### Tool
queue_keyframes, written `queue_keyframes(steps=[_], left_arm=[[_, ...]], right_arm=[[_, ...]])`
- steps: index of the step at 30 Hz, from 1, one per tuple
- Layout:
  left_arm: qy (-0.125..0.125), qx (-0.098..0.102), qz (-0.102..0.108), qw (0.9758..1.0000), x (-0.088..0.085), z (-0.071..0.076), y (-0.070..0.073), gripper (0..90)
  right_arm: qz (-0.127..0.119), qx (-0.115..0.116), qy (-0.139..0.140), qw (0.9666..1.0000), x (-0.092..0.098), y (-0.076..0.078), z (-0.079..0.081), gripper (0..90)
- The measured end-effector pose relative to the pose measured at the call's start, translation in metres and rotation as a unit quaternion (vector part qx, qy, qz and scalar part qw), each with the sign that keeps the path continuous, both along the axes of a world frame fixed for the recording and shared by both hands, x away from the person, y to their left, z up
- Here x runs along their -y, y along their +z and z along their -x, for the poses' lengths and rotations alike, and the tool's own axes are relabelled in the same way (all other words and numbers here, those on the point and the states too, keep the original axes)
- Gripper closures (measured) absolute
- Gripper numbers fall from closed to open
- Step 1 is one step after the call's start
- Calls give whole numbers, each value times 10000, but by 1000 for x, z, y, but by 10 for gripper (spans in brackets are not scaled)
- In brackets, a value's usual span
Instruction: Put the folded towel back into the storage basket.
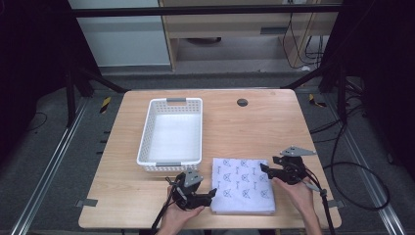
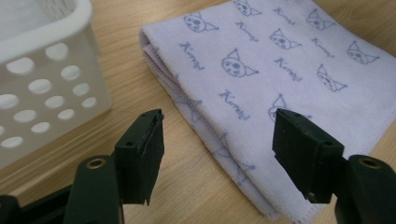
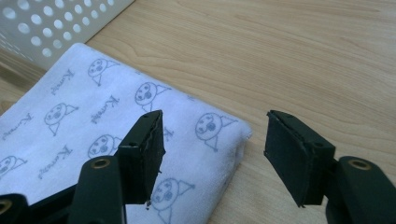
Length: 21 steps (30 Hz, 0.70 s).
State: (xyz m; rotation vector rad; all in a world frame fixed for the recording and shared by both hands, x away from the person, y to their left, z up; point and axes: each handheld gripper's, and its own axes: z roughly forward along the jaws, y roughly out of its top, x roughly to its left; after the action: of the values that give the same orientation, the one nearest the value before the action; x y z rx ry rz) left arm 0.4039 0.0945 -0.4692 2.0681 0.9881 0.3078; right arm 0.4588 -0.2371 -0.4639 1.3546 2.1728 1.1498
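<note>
**Folded towel between my two grippers**

The folded lilac towel (image 1: 242, 184) lies at the wooden table's (image 1: 254, 122) near edge. My left gripper (image 1: 213, 192) and right gripper (image 1: 263, 168) flank it, jaws apart, holding nothing. The white basket (image 1: 171, 131) stands just behind-left; bare tabletop lies open to the right.

Pale lilac cloth (image 1: 243, 183) with blue cat-face print, white perforated basket (image 1: 171, 133), seemingly light wood table (image 1: 254, 122)

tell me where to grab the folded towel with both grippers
Probably by its two side edges: the folded towel lies flat. The left gripper suits the layered left edge, the right gripper the far right corner, each sliding in level, jaws straddling the stacked layers.
</note>
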Motion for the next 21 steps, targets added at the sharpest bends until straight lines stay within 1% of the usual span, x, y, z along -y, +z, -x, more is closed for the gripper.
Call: queue_keyframes(steps=[2,9,10,12,17,21], left_arm=[[-22,-41,-9,10000,2,0,-1,331],[-83,-127,-96,9998,10,-2,-8,313],[-104,-133,-116,9998,11,-2,-9,305],[-119,-154,-128,9997,13,-2,-11,295],[-160,-229,-251,9993,19,-4,-16,281],[-165,-295,-286,9990,22,-5,-20,271]], right_arm=[[3,1,20,10000,0,-1,0,384],[-1,-114,10,9999,-1,-7,-1,398],[37,-112,19,9999,-1,-8,-1,402],[32,-139,6,9999,-1,-9,-2,407],[57,-222,11,9997,-3,-14,-3,413],[109,-262,35,9996,-4,-17,-4,419]])
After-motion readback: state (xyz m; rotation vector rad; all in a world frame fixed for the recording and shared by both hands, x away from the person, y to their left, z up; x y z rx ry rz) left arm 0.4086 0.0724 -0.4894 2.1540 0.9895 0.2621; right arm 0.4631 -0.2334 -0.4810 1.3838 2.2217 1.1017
